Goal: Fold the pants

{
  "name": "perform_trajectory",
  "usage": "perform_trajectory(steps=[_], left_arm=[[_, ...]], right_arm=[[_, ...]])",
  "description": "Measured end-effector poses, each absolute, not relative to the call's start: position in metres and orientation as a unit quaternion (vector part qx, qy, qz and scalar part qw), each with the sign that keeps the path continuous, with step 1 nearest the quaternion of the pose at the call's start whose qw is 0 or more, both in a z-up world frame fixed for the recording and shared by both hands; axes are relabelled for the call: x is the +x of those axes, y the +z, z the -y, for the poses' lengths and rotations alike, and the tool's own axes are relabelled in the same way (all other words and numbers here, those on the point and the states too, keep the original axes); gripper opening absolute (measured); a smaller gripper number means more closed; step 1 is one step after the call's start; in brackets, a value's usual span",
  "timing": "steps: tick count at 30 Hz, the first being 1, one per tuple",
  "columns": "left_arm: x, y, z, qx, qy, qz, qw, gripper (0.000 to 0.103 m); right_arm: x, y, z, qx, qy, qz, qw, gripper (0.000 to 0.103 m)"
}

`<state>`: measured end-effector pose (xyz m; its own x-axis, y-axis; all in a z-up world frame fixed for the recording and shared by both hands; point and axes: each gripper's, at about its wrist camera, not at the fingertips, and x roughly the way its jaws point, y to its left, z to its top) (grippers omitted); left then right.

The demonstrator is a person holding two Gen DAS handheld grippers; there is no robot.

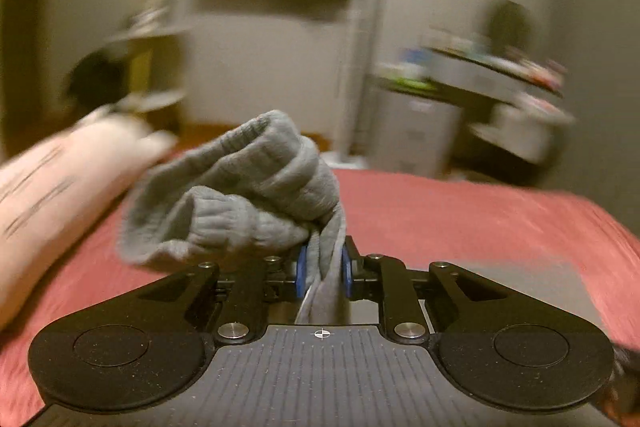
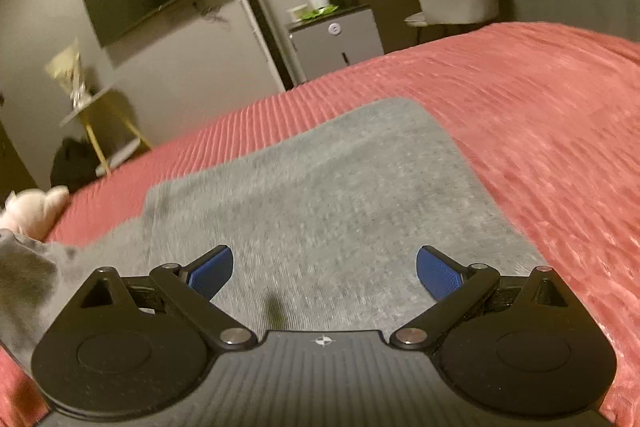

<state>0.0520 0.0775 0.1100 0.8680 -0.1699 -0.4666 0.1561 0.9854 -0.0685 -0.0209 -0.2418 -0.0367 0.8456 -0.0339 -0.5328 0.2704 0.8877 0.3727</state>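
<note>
Left gripper (image 1: 323, 269): its 2 blue pads (image 1: 301, 270) are pinched on a bunched, ribbed end of the grey pants (image 1: 256, 187), which rises above the red bedspread (image 1: 460, 219); a pale pillow (image 1: 52, 195) lies at left, blurred. Right gripper (image 2: 323, 271): jaws spread wide and holding nothing, poised over the flat part of the pants (image 2: 320, 187) spread across the bedspread (image 2: 540, 131); a pink plush toy (image 2: 36, 209) sits at far left.
</note>
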Motion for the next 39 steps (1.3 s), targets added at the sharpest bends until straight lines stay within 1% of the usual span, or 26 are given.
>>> perform_trajectory(steps=[2, 3, 4, 5, 6, 7, 8, 10, 12, 14, 16, 17, 19, 22, 25, 29, 31, 32, 33, 34, 35, 37, 39], left_arm=[[0.048, 0.108, -0.035, 0.012, -0.142, -0.251, 0.957, 0.020], [0.046, 0.101, -0.010, 0.030, -0.170, -0.262, 0.950, 0.022], [0.043, 0.091, 0.013, 0.049, -0.193, -0.280, 0.939, 0.025], [0.044, 0.079, 0.029, 0.061, -0.210, -0.299, 0.929, 0.031], [0.042, 0.066, 0.047, 0.071, -0.227, -0.324, 0.916, 0.055], [0.040, 0.055, 0.059, 0.081, -0.230, -0.341, 0.908, 0.067], [0.039, 0.044, 0.068, 0.093, -0.227, -0.355, 0.902, 0.083], [0.034, 0.027, 0.074, 0.110, -0.224, -0.378, 0.891, 0.084], [0.027, 0.019, 0.064, 0.098, -0.209, -0.383, 0.894, 0.086], [0.025, 0.016, 0.037, 0.055, -0.166, -0.392, 0.903, 0.087], [0.021, 0.014, 0.007, -0.011, -0.106, -0.393, 0.913, 0.090], [0.020, 0.015, -0.011, -0.047, -0.063, -0.387, 0.919, 0.090], [0.018, 0.017, -0.038, -0.083, 0.010, -0.372, 0.925, 0.091], [0.022, 0.014, -0.057, -0.089, 0.068, -0.360, 0.926, 0.091], [0.036, 0.005, -0.054, -0.098, 0.034, -0.379, 0.920, 0.092], [0.042, -0.013, -0.033, -0.054, 0.014, -0.397, 0.916, 0.092], [0.038, -0.021, -0.033, -0.058, 0.011, -0.412, 0.909, 0.092], [0.041, -0.025, -0.037, -0.067, 0.011, -0.420, 0.905, 0.092], [0.041, -0.027, -0.042, -0.078, 0.015, -0.428, 0.900, 0.092], [0.039, -0.029, -0.047, -0.089, 0.019, -0.435, 0.896, 0.092], [0.040, -0.031, -0.053, -0.110, 0.024, -0.442, 0.890, 0.092], [0.041, -0.035, -0.060, -0.133, 0.025, -0.447, 0.884, 0.092], [0.043, -0.038, -0.060, -0.137, 0.026, -0.447, 0.883, 0.093]], right_arm=[[-0.024, -0.035, 0.248, 0.240, -0.081, -0.260, 0.932, 0.099], [-0.027, -0.035, 0.253, 0.251, -0.081, -0.256, 0.930, 0.099], [-0.030, -0.034, 0.257, 0.263, -0.080, -0.253, 0.928, 0.099], [-0.033, -0.034, 0.261, 0.273, -0.080, -0.251, 0.925, 0.099], [-0.037, -0.035, 0.266, 0.290, -0.079, -0.250, 0.920, 0.099], [-0.041, -0.036, 0.269, 0.305, -0.074, -0.247, 0.917, 0.099], [-0.045, -0.036, 0.273, 0.321, -0.068, -0.244, 0.912, 0.099], [-0.051, -0.037, 0.275, 0.343, -0.050, -0.242, 0.906, 0.099], [-0.054, -0.037, 0.275, 0.351, -0.028, -0.244, 0.904, 0.099], [-0.051, -0.037, 0.270, 0.341, -0.011, -0.250, 0.906, 0.099], [-0.044, -0.036, 0.261, 0.314, 0.005, -0.261, 0.913, 0.099], [-0.038, -0.036, 0.257, 0.303, 0.019, -0.268, 0.914, 0.099], [-0.023, -0.037, 0.245, 0.289, 0.046, -0.285, 0.913, 0.099], [0.000, -0.039, 0.234, 0.306, 0.068, -0.302, 0.900, 0.099], [0.025, -0.044, 0.226, 0.356, 0.072, -0.314, 0.877, 0.099], [0.059, -0.057, 0.220, 0.415, 0.070, -0.331, 0.844, 0.099], [0.072, -0.060, 0.218, 0.442, 0.059, -0.330, 0.832, 0.099], [0.076, -0.060, 0.218, 0.454, 0.057, -0.324, 0.828, 0.096], [0.080, -0.060, 0.217, 0.464, 0.055, -0.316, 0.826, 0.088], [0.085, -0.059, 0.215, 0.466, 0.047, -0.319, 0.824, 0.062], [0.088, -0.059, 0.212, 0.466, 0.045, -0.323, 0.822, 0.059], [0.090, -0.057, 0.209, 0.460, 0.047, -0.317, 0.828, 0.057], [0.093, -0.059, 0.205, 0.449, 0.046, -0.323, 0.832, 0.066]])
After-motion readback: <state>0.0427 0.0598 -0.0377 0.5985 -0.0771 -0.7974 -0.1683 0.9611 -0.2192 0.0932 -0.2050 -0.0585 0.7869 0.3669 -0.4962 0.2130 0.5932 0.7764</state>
